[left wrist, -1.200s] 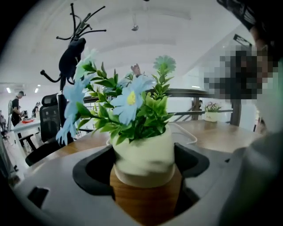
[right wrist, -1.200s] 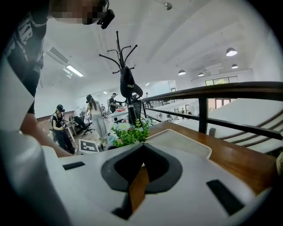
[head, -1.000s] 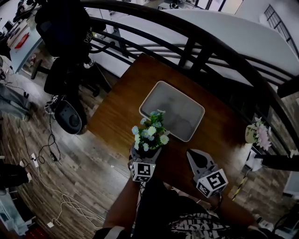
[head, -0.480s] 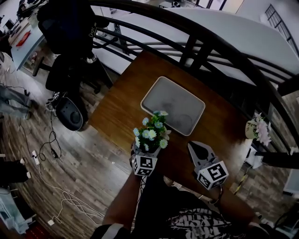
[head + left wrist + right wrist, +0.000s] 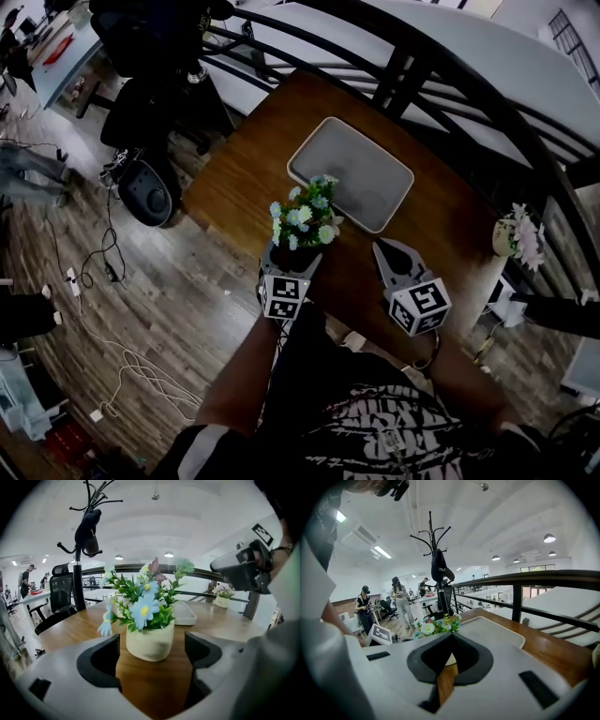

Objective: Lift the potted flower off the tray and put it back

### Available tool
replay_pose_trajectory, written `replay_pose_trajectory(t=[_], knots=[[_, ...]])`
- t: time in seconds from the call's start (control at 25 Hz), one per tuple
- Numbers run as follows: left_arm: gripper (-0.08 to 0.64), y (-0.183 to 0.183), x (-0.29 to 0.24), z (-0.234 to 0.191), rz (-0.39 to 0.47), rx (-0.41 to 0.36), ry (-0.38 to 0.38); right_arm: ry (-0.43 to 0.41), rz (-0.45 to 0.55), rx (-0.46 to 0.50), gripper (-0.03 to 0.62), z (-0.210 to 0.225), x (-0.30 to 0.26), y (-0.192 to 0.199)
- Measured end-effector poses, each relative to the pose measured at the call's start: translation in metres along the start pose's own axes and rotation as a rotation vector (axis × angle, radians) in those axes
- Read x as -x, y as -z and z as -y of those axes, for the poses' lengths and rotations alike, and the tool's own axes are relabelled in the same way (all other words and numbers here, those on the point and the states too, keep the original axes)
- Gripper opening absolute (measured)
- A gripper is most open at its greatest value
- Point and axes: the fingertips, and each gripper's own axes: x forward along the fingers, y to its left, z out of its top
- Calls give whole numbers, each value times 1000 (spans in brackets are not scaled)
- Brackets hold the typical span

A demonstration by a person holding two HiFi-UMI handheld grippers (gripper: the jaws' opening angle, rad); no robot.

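The left tongs stood wide apart. Their pads were clear of the potted flower, which sat on the wooden tabletop right at their tips, off the tray. The right tongs, beside them, were closed with tips meeting and nothing between. Just beyond the pot lay the pale tray. A second small flowerpot stood well apart at the tabletop's right edge, before a dark railing.
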Motion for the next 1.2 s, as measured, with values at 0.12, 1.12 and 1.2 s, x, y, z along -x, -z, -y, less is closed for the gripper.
replay_pose_trajectory(t=[0.12, 1.12, 1.2], knots=[[446, -6, 17, 0, 1, 23, -27, -2, 9, -8, -9, -1, 3, 2], [8, -57, 89, 97, 119, 209, -114, -81, 97, 35, -9, -15, 96, 22], [8, -57, 95, 107, 126, 207, -123, -87, 104, 34, -9, -14, 108, 25]])
